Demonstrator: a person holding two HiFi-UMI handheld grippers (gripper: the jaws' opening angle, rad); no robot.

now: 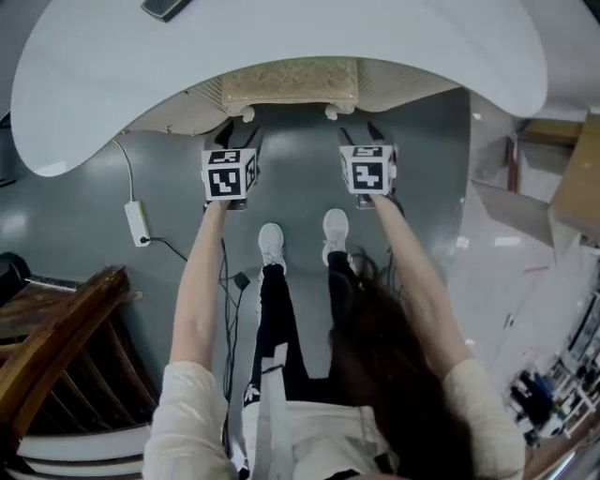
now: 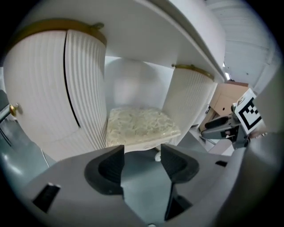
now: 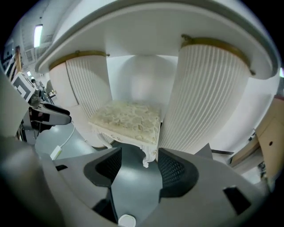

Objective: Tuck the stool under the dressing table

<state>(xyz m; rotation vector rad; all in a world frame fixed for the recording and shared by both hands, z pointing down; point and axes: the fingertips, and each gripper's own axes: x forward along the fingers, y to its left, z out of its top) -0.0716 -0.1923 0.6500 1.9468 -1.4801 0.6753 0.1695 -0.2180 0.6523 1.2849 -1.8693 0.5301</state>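
Two hand-held grippers are mine to report, and both are released. In the left gripper view the jaws of my left hand-held gripper (image 2: pixel 142 153) stand apart with only grey floor (image 2: pixel 144 186) between the pads. My right hand-held gripper (image 3: pixel 135 155) shows the same in its own view: jaws parted, nothing gripped. In each view a front leg of the stool lines up with the gap, but it stands beyond the tips and the pads press on nothing.

Item under inspection: the stool (image 1: pixel 291 84). It stands on the floor in the knee space under the white bench (image 1: pixel 281 37). From the head view most of its cream patterned seat lies beneath the bench top. Only the front strip of the seat and the two white front feet show past the rim. The gripper views place the stool (image 2: pixel 140 124) between the two ribbed white pedestals (image 2: pixel 53 88) of the bench, upright, with its seat level. Its right side sits close to the right pedestal (image 3: pixel 213 97); whether they touch I cannot tell.

From above, my left hand-held gripper (image 1: pixel 241 134) and right hand-held gripper (image 1: pixel 361 134) hover just in front of the stool's feet, one near each front corner, and point towards it.

Other findings: my white shoes (image 1: pixel 272 246) stand on the floor behind the grippers. A white power adapter (image 1: pixel 138 223) with its cable lies on the floor to the left. A dark flat object (image 1: pixel 167 7) rests on the bench top at the far edge. A wooden chair (image 1: pixel 56 328) stands at lower left.
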